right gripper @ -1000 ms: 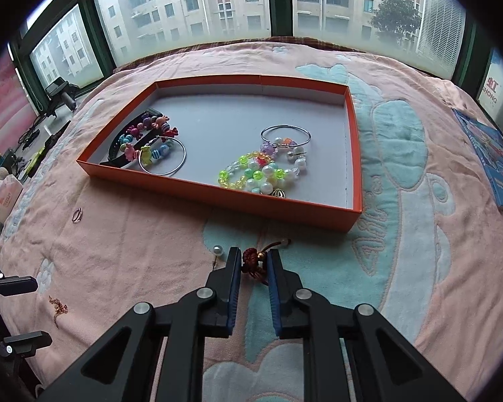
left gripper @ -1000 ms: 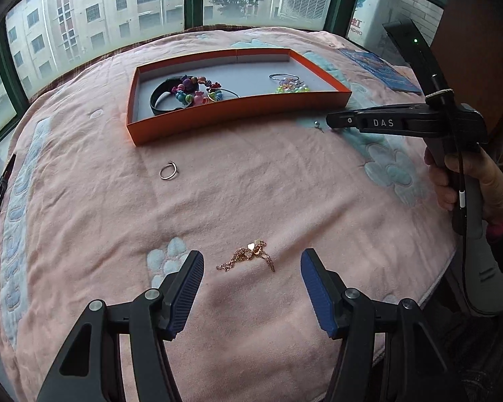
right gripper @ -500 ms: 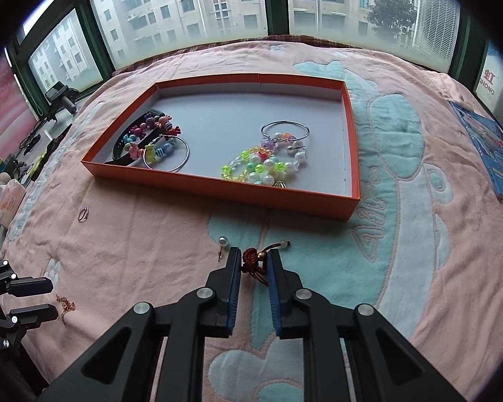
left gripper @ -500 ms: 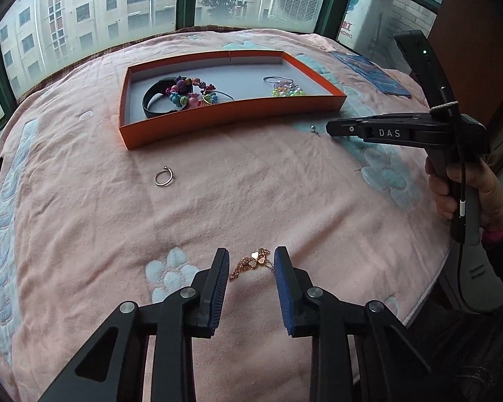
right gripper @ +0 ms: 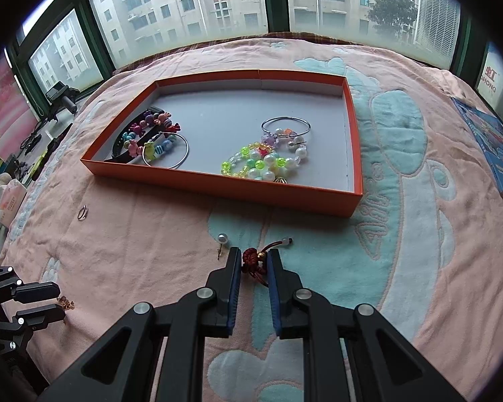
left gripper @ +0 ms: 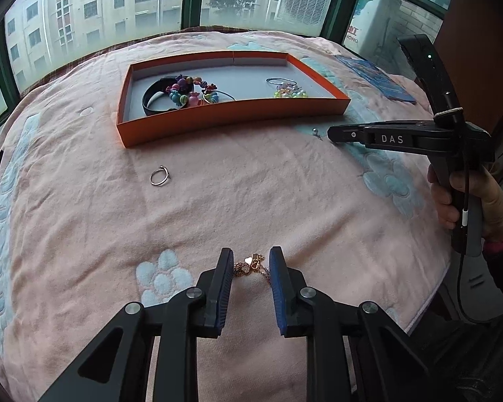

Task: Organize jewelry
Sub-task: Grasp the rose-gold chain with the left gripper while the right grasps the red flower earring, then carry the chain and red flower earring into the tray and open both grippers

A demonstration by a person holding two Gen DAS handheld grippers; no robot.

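The left gripper [left gripper: 251, 269] has just been closing on the gold chain [left gripper: 249, 265], which lies bunched on the blanket [left gripper: 218, 201] between the pads; a narrow gap shows on either side, so I cannot tell that the pads truly bite it yet. The chain is thin and loose, and the likely failure is a lift that takes only a strand, leaving the heart charm dangling or the whole thing slipping out on the way to the tray [left gripper: 224, 124]. The pads could also pinch the terry pile and drag the blanket up with the chain. The right gripper [right gripper: 254, 263] is nearly closed on the red knot charm [right gripper: 253, 261], held at its bulk with the cord end trailing free towards the tray; that tail could snag the tray wall. Just beside its left pad sits a pearl earring [right gripper: 222, 239], easily knocked or rolled by a sideways start. The ring [left gripper: 159, 177] lies well apart on open blanket.
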